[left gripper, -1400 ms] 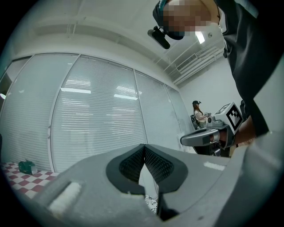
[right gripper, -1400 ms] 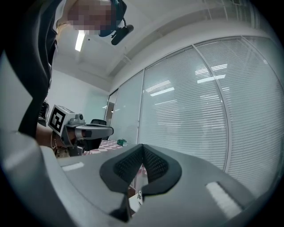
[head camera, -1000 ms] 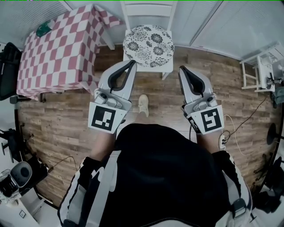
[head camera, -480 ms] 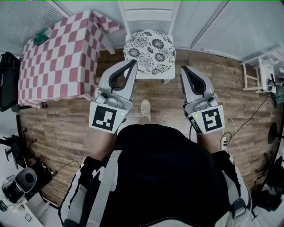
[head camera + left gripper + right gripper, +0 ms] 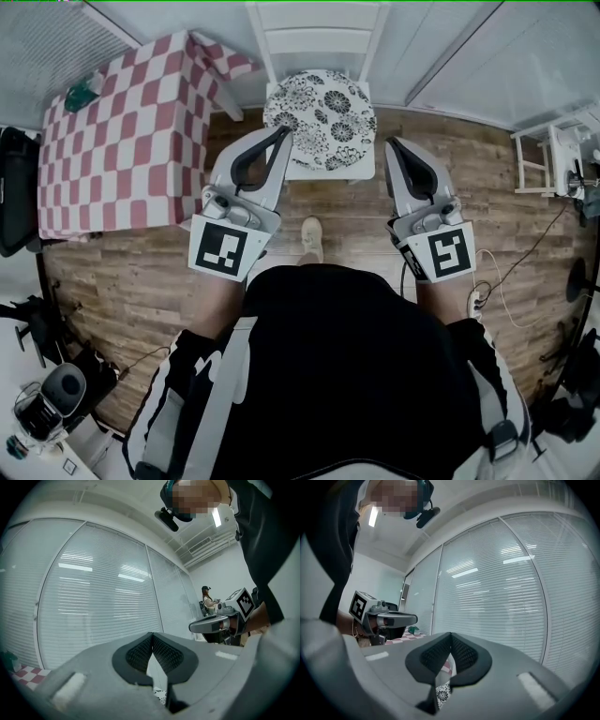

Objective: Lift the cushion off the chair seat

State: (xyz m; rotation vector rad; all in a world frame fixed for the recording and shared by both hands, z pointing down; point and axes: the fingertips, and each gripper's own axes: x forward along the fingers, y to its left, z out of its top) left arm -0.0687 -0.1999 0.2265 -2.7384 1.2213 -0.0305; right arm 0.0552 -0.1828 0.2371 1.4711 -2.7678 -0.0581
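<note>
Cushion (image 5: 320,117): round, white with a black flower print, lying flat on the chair seat at the top middle of the head view (neither gripper holds it).
Chair (image 5: 319,39): white, its slatted back toward the wall; the seat's front corners show past the cushion.
Left gripper (image 5: 283,132): jaws pressed together with nothing between them. It is held level, with its tip just beside the cushion's left edge. In its own view a scrap of the flower print shows low down, under the closed pads.
Right gripper (image 5: 390,142): jaws likewise together and empty. It is held level, with its tip near the seat's right side, clear of the cushion.
Table (image 5: 112,150): covered in a red-and-white checked cloth, just left of the chair, with a green thing at its far corner (too small to name).
Floor (image 5: 122,272): wooden planks.
Shoe (image 5: 310,239): light-coloured, on the floor between the two grippers, in front of the chair.
Blinds (image 5: 93,602): white slats filling the wall behind the chair in both gripper views.
</note>
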